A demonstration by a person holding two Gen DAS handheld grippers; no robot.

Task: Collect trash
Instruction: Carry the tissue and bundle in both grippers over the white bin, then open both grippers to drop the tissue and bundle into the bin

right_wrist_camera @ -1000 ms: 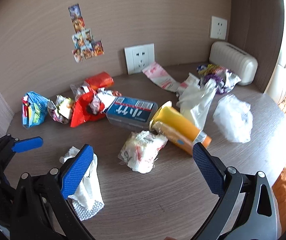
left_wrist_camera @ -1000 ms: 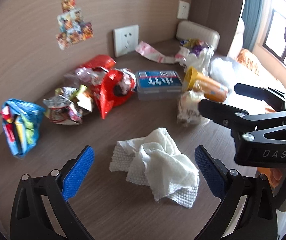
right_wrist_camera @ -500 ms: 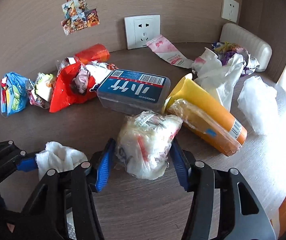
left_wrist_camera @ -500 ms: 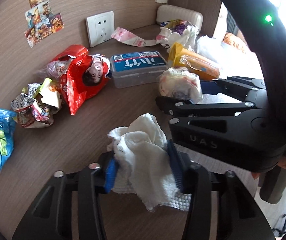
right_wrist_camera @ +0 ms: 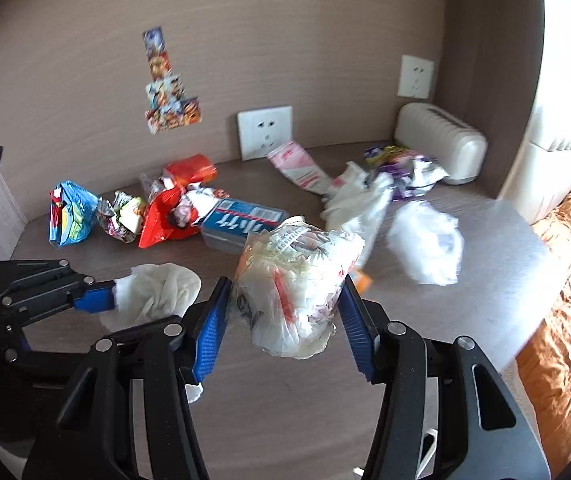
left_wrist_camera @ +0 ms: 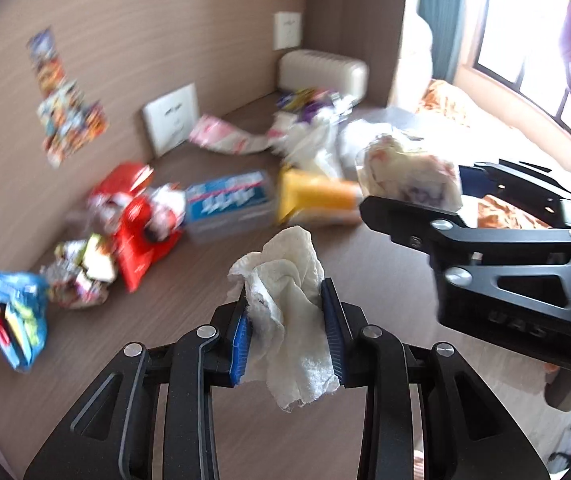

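Both grippers held trash above the surface (right_wrist_camera: 485, 272).
The left gripper (left_wrist_camera: 287, 330) had its jaws clamped on a crumpled white paper towel (left_wrist_camera: 285, 300); the right gripper (right_wrist_camera: 283, 320) had its jaws clamped on a wadded clear plastic bag (right_wrist_camera: 293, 280), with wrappers left along the wall.

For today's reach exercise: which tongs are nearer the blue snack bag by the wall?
Left. The left tongs, shut on a paper towel, sit on the blue bag's side of the table. The right tongs, shut on a plastic wad, are farther toward the middle.
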